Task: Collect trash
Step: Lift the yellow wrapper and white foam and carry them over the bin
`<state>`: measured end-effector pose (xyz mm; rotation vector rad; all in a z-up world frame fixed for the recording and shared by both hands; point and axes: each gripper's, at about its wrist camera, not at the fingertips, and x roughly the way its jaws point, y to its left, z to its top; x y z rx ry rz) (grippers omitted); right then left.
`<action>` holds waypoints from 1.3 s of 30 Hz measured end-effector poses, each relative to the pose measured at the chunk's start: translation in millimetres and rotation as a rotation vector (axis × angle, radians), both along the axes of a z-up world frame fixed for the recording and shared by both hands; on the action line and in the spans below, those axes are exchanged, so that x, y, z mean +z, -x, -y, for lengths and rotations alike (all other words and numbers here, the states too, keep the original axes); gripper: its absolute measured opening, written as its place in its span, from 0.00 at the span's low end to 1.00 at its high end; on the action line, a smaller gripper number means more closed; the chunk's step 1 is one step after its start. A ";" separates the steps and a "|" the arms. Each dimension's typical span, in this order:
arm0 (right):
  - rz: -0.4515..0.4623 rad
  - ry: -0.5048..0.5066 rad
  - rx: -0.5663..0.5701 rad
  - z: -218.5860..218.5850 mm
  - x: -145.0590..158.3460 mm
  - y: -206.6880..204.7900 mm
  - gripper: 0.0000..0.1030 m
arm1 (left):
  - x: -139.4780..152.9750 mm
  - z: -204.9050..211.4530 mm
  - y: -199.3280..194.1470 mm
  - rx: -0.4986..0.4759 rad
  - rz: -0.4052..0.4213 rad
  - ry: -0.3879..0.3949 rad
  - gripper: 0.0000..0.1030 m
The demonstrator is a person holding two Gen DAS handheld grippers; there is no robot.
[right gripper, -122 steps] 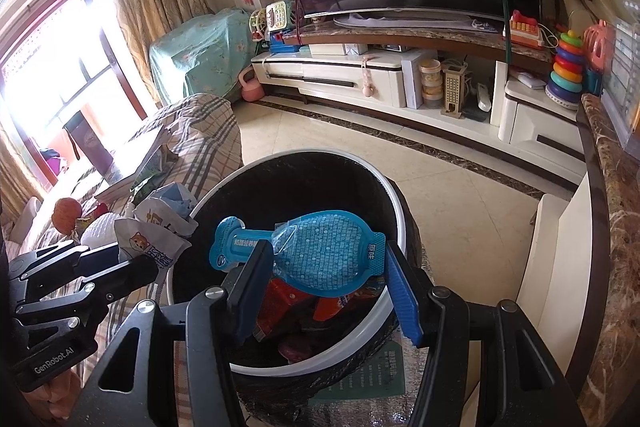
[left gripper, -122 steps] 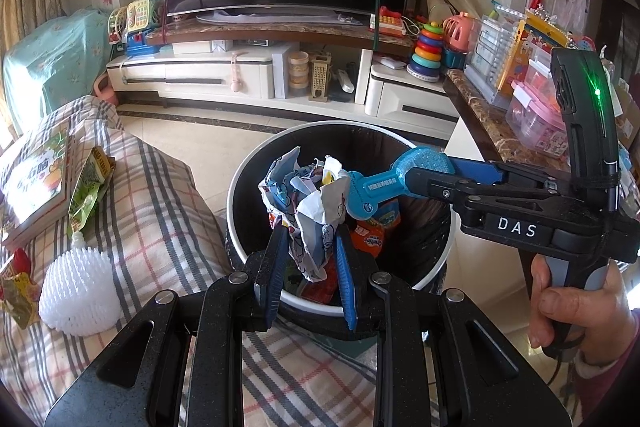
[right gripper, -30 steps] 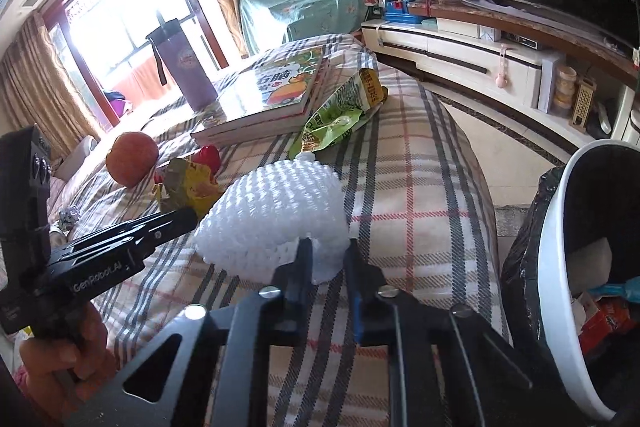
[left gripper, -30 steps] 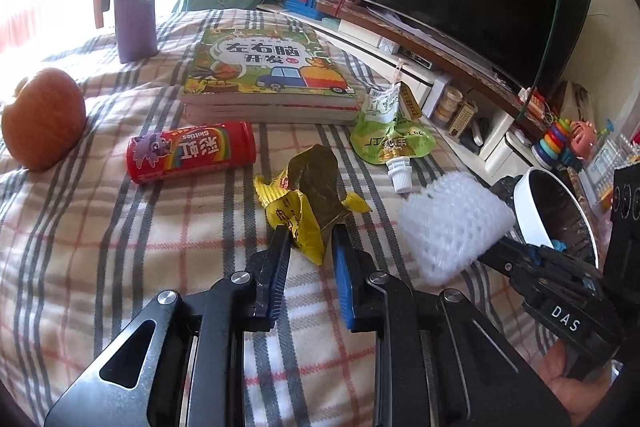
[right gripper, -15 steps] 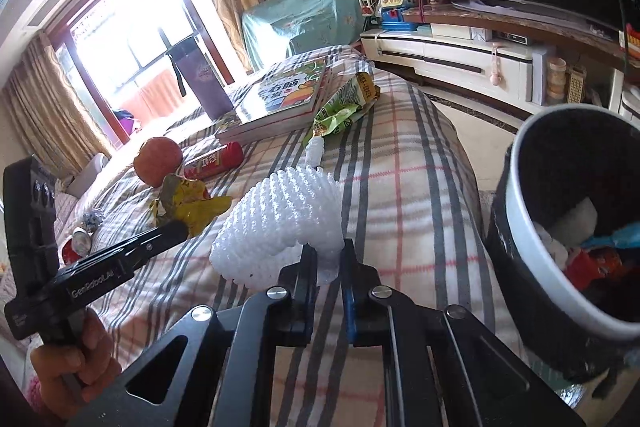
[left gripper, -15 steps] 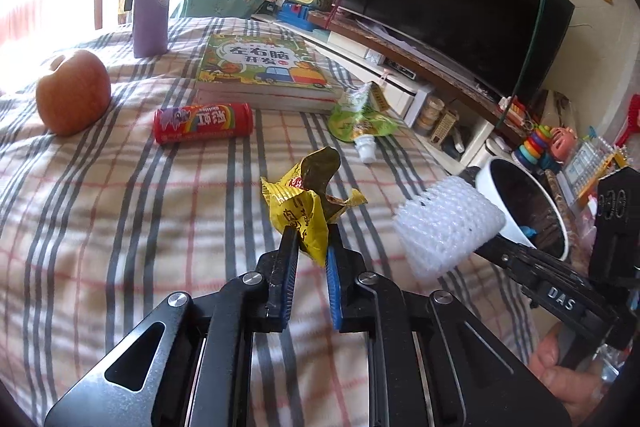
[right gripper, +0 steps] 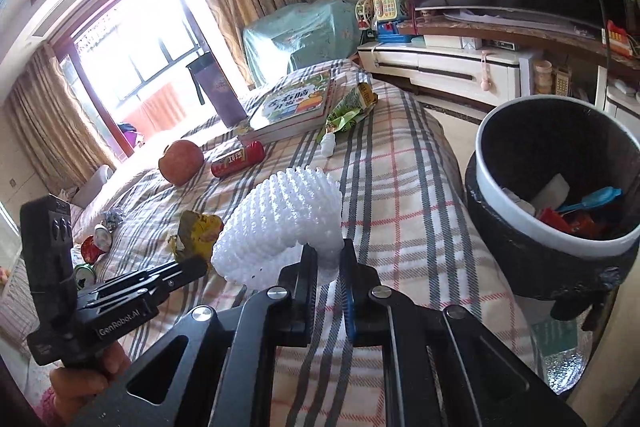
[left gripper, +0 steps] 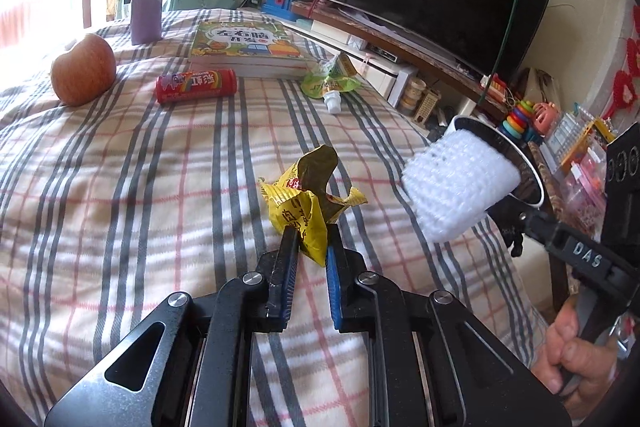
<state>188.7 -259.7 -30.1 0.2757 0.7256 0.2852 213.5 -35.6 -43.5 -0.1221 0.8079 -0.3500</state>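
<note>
Left tongs (left gripper: 311, 241) lifted yellow wrapper (left gripper: 304, 205) higher.

Black left gripper (left gripper: 311, 242), blue pads, silver screws, "DAS" lettering

Apple (left gripper: 83, 69) left of can (left gripper: 196, 85)

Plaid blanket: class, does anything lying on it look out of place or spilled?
Yes. An emptied green drink pouch lies crumpled beside the books, cap end outward, and a red candy tube lies toppled near the apple. No spill shows.
</note>
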 end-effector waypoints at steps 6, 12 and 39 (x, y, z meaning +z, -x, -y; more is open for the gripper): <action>0.038 -0.003 -0.020 6.4 14.6 16.1 0.10 | 7.5 5.2 12.2 -0.016 0.006 0.008 0.12; 0.055 -0.008 -0.030 11.7 15.9 28.0 0.10 | 15.8 12.9 27.2 -0.032 0.027 -0.002 0.12; 0.040 -0.054 -0.002 21.8 0.6 38.5 0.10 | 14.4 35.9 50.5 -0.054 0.023 -0.044 0.12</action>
